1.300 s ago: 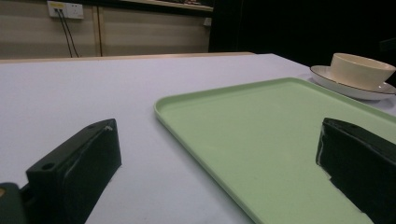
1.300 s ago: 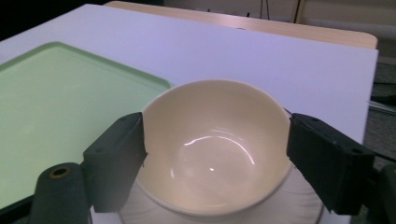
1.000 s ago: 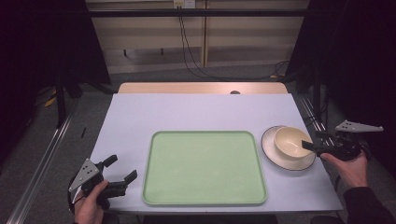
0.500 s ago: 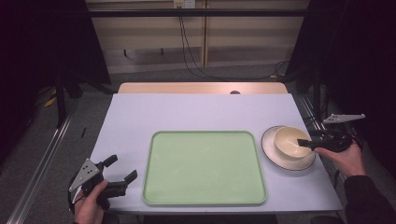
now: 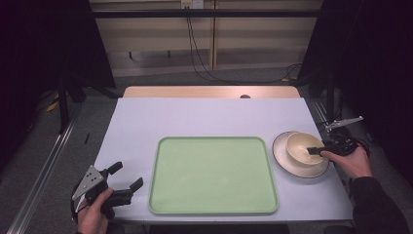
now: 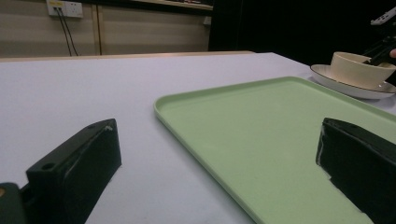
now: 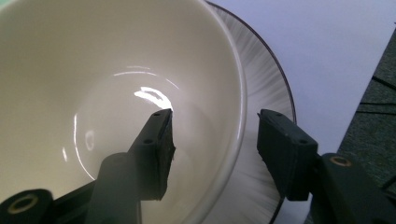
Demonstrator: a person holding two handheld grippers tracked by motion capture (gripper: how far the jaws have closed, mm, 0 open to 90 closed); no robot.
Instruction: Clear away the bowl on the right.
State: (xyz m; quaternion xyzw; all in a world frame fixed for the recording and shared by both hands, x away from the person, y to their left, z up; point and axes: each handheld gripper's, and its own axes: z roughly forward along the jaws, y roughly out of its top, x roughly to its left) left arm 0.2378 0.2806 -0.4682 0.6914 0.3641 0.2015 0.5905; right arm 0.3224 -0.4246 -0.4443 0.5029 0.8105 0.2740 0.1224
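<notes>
A cream bowl [image 5: 303, 147] stands on a cream plate [image 5: 311, 171] at the table's right side, beside a green tray [image 5: 213, 175]. My right gripper [image 5: 313, 150] reaches in from the right and straddles the bowl's right rim. In the right gripper view, one jaw is inside the bowl [image 7: 93, 70] and the other outside over the plate [image 7: 266, 84]. The right gripper [image 7: 215, 116] has just been closing, with the rim between the jaws and gaps on both sides. My left gripper [image 5: 127, 174] is open and empty at the front left, by the tray's left edge.
The left gripper view looks across the tray [image 6: 261, 135] toward the bowl [image 6: 359, 70] and plate [image 6: 341, 86]. The pale table top [image 5: 195, 117] stretches back to a wooden strip [image 5: 209, 91]. Dark floor and rails flank the table.
My right gripper has moved left and down from beside the plate until its jaws straddle the bowl's rim, and its jaws have narrowed. The left gripper has stayed put.
</notes>
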